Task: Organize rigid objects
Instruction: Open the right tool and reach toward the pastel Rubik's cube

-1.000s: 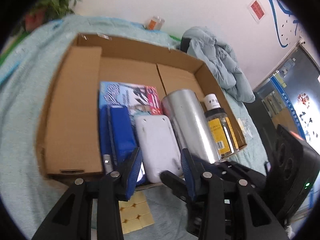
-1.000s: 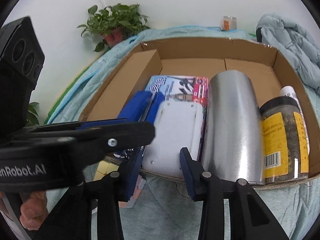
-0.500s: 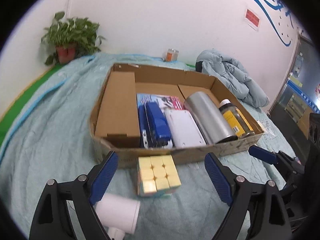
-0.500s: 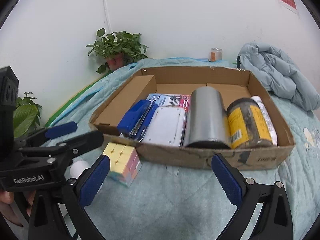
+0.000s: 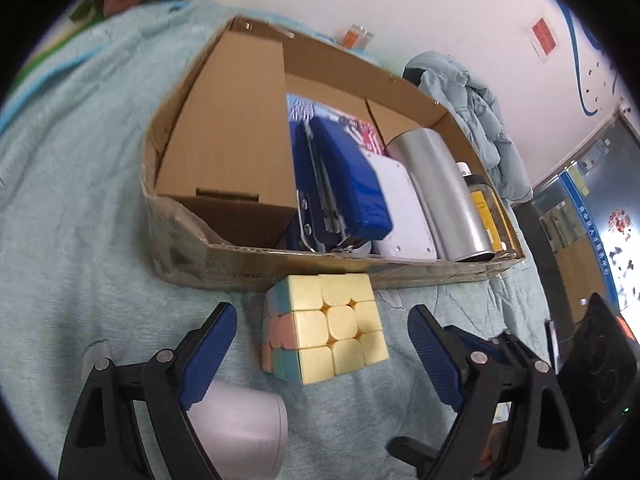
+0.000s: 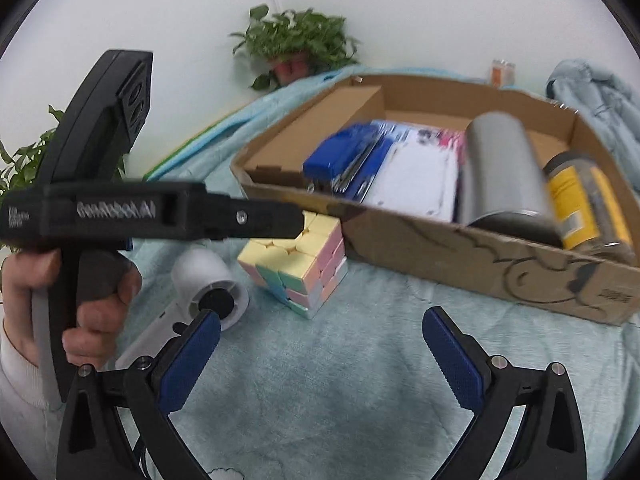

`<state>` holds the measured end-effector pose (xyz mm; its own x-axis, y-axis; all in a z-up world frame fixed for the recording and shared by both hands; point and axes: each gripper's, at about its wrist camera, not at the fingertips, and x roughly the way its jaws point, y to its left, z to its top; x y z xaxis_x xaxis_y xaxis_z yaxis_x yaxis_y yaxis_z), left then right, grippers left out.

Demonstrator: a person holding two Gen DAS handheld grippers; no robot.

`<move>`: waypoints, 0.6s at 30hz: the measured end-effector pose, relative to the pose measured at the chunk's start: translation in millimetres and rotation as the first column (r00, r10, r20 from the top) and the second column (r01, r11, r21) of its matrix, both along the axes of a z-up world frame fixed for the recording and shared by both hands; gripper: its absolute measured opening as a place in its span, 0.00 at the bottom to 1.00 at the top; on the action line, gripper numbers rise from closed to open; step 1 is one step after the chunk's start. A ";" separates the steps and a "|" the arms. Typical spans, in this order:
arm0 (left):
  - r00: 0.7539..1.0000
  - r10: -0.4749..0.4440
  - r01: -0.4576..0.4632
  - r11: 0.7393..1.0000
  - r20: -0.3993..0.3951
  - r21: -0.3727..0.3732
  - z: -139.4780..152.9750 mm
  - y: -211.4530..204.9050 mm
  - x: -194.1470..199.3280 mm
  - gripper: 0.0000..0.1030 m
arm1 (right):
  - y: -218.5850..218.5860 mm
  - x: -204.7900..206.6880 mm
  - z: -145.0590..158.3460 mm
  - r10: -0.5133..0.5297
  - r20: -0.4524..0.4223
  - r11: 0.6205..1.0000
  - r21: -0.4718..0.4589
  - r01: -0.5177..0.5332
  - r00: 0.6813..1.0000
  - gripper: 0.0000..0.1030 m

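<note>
My left claw [image 5: 322,344] stood wide apart, its jaws having just been opening then easing in a touch, with the pastel puzzle cube [image 5: 324,328] sitting between the blue pads but touched by neither. My right claw [image 6: 322,354] was also spread wide, freshly opened and slightly narrowed again, with only the teal blanket [image 6: 340,360] between its pads.

The cube rested on the blanket just in front of the cardboard box [image 5: 248,268], close against its near wall. Beside the cube, toward the left claw's side, lay a white hair dryer [image 6: 208,288] with its round end facing the right camera. In the right view, a hand [image 6: 60,288] gripped the left claw's black handle.

Inside the box, side by side, lay a blue stapler [image 5: 344,184], a white flat device [image 5: 404,208], a silver cylinder [image 5: 444,196] and a yellow-labelled jar [image 5: 484,212], with a printed packet [image 5: 308,108] beneath. A grey-blue jacket [image 5: 472,100] was heaped beyond the box, and a potted plant [image 6: 296,44] stood by the wall.
</note>
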<state>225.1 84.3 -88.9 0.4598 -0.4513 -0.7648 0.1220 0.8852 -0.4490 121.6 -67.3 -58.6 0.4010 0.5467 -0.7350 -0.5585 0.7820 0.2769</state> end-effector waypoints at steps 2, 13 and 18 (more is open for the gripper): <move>0.999 -0.016 0.016 1.000 -0.030 0.002 -8.0 -3.3 6.8 0.80 | 4.5 7.0 -6.8 0.015 -0.025 1.000 0.015 -0.015 1.000 0.91; 0.990 -0.116 0.120 0.992 -0.079 0.047 -12.8 -49.1 -2.5 0.68 | 28.3 10.2 -30.2 0.095 -0.048 0.995 -0.039 -0.097 0.994 0.52; 0.986 -0.154 0.156 0.988 -0.071 0.018 -3.8 -81.8 -33.5 0.68 | -8.2 -18.6 -18.8 0.058 -0.043 0.998 -0.022 -0.059 0.997 0.52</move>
<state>191.6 2.6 -92.7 0.3316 -0.4950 -0.8031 0.2280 0.8681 -0.4409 102.9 -75.5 -77.5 0.3367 0.5508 -0.7637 -0.5916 0.7547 0.2835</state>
